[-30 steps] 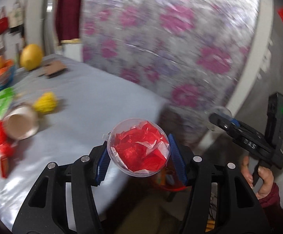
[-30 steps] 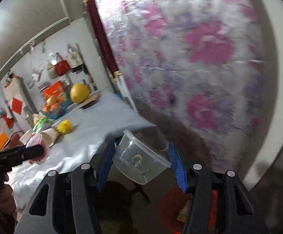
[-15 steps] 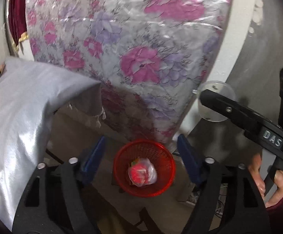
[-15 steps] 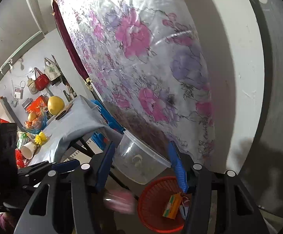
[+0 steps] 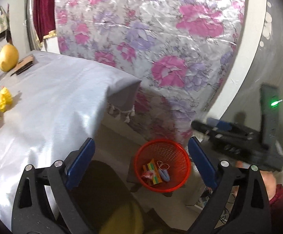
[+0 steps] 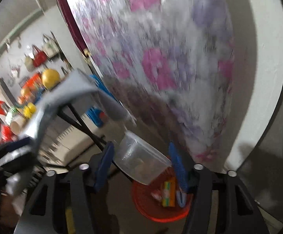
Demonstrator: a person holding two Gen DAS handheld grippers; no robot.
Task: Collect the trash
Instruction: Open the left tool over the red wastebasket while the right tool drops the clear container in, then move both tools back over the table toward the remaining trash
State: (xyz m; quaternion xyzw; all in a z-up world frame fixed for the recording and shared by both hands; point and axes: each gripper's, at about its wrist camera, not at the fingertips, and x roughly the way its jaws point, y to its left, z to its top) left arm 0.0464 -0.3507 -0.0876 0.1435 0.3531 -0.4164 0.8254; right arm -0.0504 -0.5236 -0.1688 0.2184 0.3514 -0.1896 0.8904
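Clear plastic tub point(image 6: 141, 160) sits clamped between right gripper point(image 6: 141, 165) fingers; left gripper point(image 5: 141, 165) gapes empty over red basket point(image 5: 162, 165).

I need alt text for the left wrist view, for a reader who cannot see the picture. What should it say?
The open, empty left tool hangs above a red mesh wastebasket on the floor, which holds some colorful trash. To the left is a table with a grey cloth, carrying a yellow crumpled item. A floral plastic sheet fills the background.
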